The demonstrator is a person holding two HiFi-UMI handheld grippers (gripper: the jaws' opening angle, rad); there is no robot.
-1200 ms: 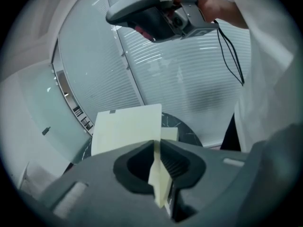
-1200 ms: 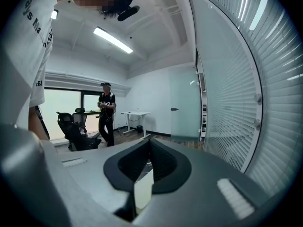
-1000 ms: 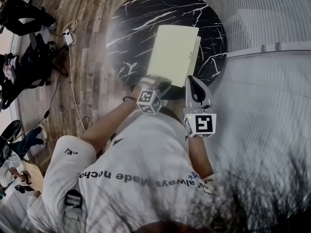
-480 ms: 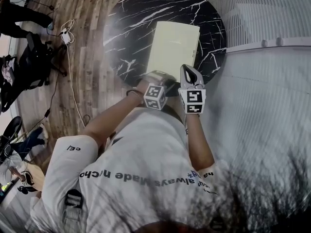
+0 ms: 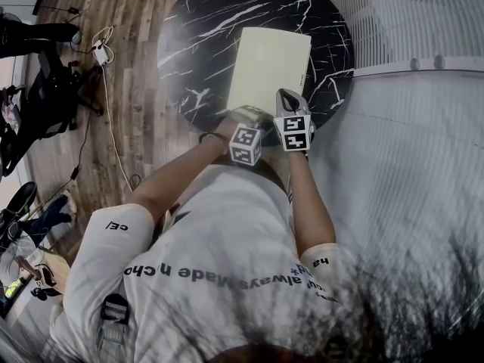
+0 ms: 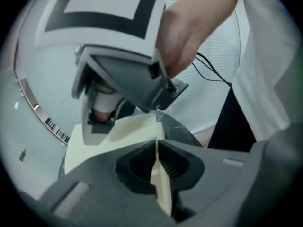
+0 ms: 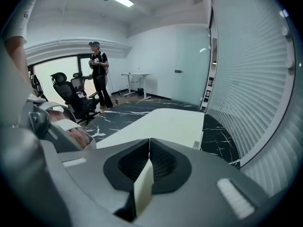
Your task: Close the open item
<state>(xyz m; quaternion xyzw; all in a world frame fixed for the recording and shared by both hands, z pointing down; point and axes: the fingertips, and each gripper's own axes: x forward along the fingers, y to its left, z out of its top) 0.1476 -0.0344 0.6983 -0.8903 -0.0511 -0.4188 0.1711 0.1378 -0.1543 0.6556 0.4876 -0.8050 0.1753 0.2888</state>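
Item: pale box, which lay flat on the round black table. Left gripper: jaws had just been closing, pinched on its thin flap. Right gripper: clamped likewise (apparently the same edge). Handling advised: both grips level, the flap lowered evenly, no creasing.

White T-shirt with black lettering

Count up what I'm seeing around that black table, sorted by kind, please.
Round black marble table: 1
Pale yellow box: 1
Hand-held gripper: 2, the left hand-held gripper, its jaws having just been closing with nothing between them, and the right hand-held gripper
Total: 4
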